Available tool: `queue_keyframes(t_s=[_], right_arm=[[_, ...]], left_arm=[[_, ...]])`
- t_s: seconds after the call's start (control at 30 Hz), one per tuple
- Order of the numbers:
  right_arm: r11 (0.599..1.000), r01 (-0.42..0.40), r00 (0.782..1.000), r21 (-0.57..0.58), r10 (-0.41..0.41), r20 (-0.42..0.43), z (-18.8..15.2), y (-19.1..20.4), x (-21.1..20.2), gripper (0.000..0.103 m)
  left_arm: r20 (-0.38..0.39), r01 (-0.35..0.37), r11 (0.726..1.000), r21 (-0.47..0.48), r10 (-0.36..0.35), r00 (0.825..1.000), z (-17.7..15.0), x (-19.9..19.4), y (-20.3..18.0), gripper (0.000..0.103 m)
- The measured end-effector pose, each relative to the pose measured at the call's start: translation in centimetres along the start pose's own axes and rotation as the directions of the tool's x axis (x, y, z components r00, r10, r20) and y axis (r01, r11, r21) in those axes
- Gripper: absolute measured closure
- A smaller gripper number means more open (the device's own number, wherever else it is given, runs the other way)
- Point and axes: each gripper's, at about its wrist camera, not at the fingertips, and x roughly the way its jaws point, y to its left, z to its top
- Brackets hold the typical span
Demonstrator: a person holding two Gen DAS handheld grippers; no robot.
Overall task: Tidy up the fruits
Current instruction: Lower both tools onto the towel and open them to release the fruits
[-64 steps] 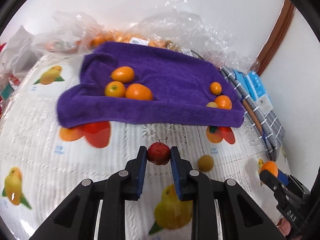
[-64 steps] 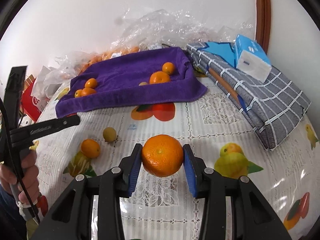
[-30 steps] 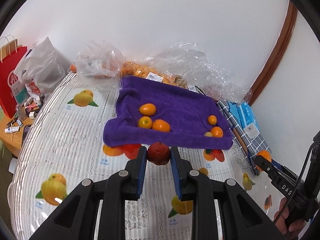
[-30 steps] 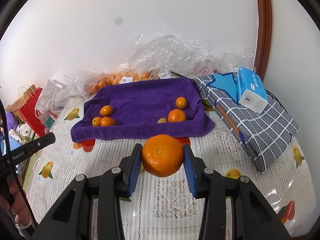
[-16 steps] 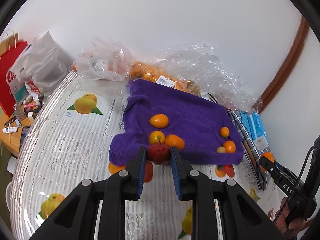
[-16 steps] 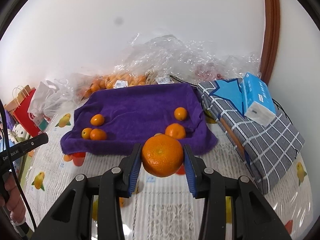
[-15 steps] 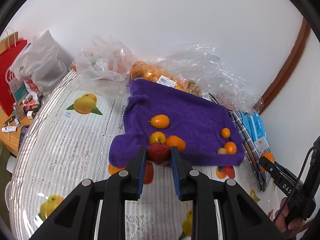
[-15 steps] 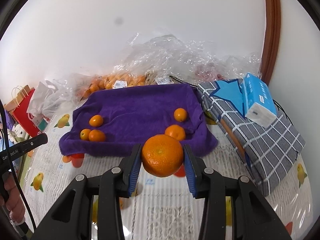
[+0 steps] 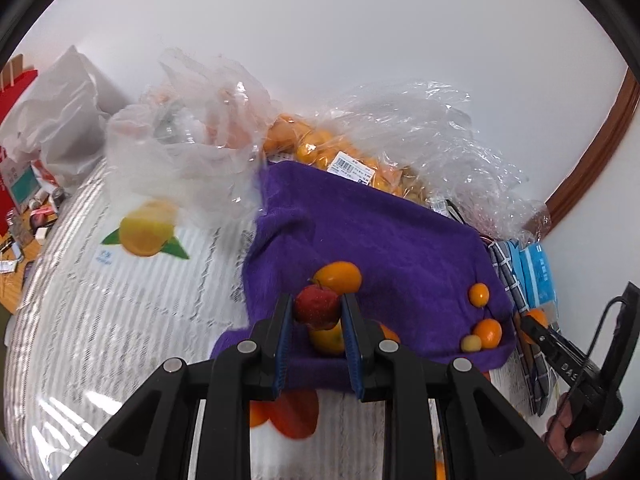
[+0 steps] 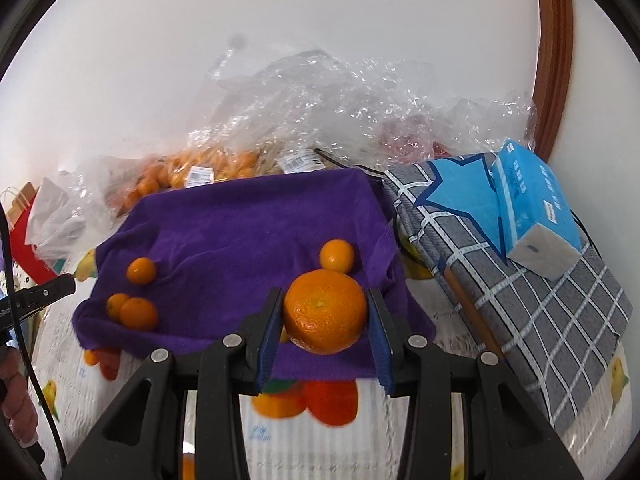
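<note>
Here the left claw [image 9: 316,312] is pinching a small, glossy red fruit [image 9: 317,306] between its blue pads, hanging over the near edge of the fuzzy purple towel [image 9: 380,240]. The right claw [image 10: 325,316] is gripping a large round orange [image 10: 325,312] with dimpled skin, likewise above the towel's near edge. The towel is lying rumpled on a counter [image 9: 120,300] covered in a shiny plastic cloth printed with fruit pictures. On the towel small smooth oranges are sitting in two clusters, toward its left and right ends. Behind the towel, crinkled clear plastic bags [image 10: 320,92] are holding more oranges.

Only the right wrist view is showing the grey checked cloth bundle [image 10: 540,300] right of the towel, with a blue tissue pack [image 10: 532,208] lying on it. Only the left wrist view is showing the white plastic bag [image 9: 60,120] far left of the towel and a hand [image 9: 572,440] grasping the other claw's handle.
</note>
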Motion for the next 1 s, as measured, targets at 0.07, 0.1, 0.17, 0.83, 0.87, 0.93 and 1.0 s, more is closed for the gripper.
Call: queue_keyframes(t_s=[0.07,0.1,0.17,0.83,0.87,0.93,1.0], right_arm=[[1.0,0.003,1.0,0.006,-0.003,-0.003,0.5,-0.4,1.1,0.063],[1.0,0.006,1.0,0.011,-0.006,-0.005,0.7,-0.6,1.7,0.063],[1.0,0.009,1.0,0.02,-0.008,-0.014,1.0,-1.1,2.7,0.063],[1.0,0.0,0.998,-0.004,0.0,-0.064,1.2,-0.6,7.1,0.063],[1.0,0.003,0.998,-0.009,-0.004,-0.064,1.2,-0.6,7.1,0.063],[1.0,0.009,0.998,-0.015,-0.01,-0.065,1.2,-0.5,7.2,0.063],[1.0,0.017,0.998,-0.026,-0.018,-0.064,1.2,-0.3,7.2,0.063]], left_arm=[[-0.003,-0.007,1.0,0.009,0.007,1.0,0.4,0.9,-0.3,0.08],[-0.007,-0.008,1.0,0.013,0.008,1.0,0.6,1.3,-0.5,0.08],[-0.017,-0.013,1.0,0.024,0.013,1.0,0.8,2.3,-0.8,0.08],[-0.078,-0.105,0.991,0.083,0.111,0.991,1.0,6.8,-1.5,0.08],[-0.077,-0.112,0.99,0.089,0.119,0.99,1.0,6.8,-1.5,0.08],[-0.078,-0.119,0.989,0.091,0.126,0.989,1.1,6.9,-1.6,0.08],[-0.083,-0.124,0.988,0.094,0.132,0.988,1.1,7.0,-1.6,0.08]])
